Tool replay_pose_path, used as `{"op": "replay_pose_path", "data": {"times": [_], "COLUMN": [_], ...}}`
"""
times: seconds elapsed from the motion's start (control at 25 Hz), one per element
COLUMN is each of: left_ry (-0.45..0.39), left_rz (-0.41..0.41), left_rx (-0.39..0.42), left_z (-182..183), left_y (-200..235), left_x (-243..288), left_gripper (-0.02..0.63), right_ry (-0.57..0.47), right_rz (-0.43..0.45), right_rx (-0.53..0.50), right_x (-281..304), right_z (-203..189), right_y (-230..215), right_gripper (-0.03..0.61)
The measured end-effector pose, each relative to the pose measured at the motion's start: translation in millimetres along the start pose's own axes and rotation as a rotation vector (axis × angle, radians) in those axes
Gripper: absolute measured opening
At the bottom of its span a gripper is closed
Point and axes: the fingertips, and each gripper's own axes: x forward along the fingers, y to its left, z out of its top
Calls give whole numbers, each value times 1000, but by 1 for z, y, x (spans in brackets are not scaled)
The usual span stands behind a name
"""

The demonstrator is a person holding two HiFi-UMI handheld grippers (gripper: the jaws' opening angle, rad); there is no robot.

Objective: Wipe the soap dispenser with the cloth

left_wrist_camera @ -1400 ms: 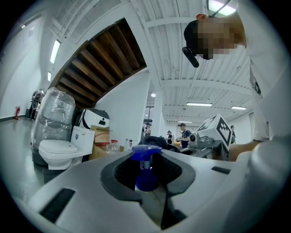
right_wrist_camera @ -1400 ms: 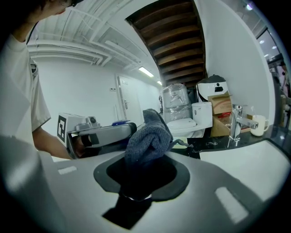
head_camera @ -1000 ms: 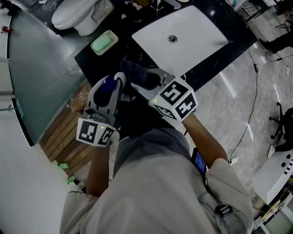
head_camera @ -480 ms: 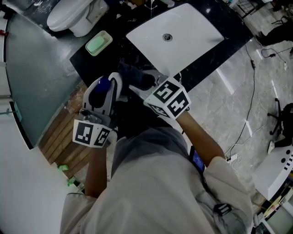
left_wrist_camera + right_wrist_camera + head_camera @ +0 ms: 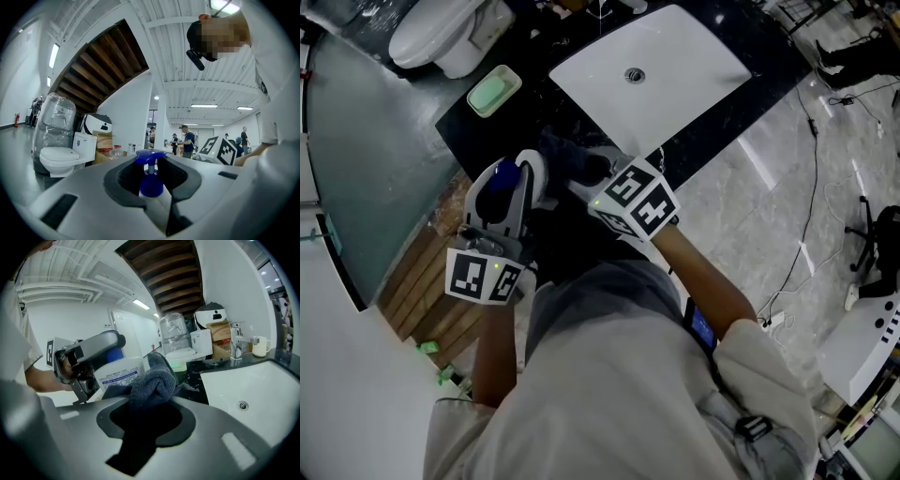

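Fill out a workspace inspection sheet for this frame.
Surface: black countertop with a white sink.
Job's things: soap dispenser, blue pump on top; grey cloth bunched against its side.
Clutter: green soap dish, faucet, mug.
Grippers: left gripper shut on the soap dispenser; right gripper shut on the cloth.
Cables: loose cables on the floor.
Surroundings: toilet, wooden slats, people far behind.

You've got a white sink (image 5: 694, 56) set in a black counter (image 5: 750, 94). Left of the sink lies a green soap dish (image 5: 494, 90), with a toilet (image 5: 441, 33) beyond it. A faucet (image 5: 236, 341) and a mug (image 5: 260, 346) stand at the sink's far edge.
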Motion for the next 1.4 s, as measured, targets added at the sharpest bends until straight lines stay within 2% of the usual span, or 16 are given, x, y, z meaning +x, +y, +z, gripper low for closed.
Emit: {"op": "replay_pose_path", "data": {"times": [0.64,0.88,1.4], "left_ry": [-1,9,25], "left_rz": [-11,-27,-37], "left_rx": [14,50,89], "left_z": [-2,-3,-2], "left_y": [-4,-12,-19], "left_x": [3,5,7], "left_gripper": [91,91,91], "right_ry": [89,146,147], "right_rz": [-5,3,33], "right_rx": [1,-20,-48], "right_x": [13,16,9], "right_z": [-36,-51,-45], "right_y": [-11,-7,-6], "right_gripper": [97,97,97]}}
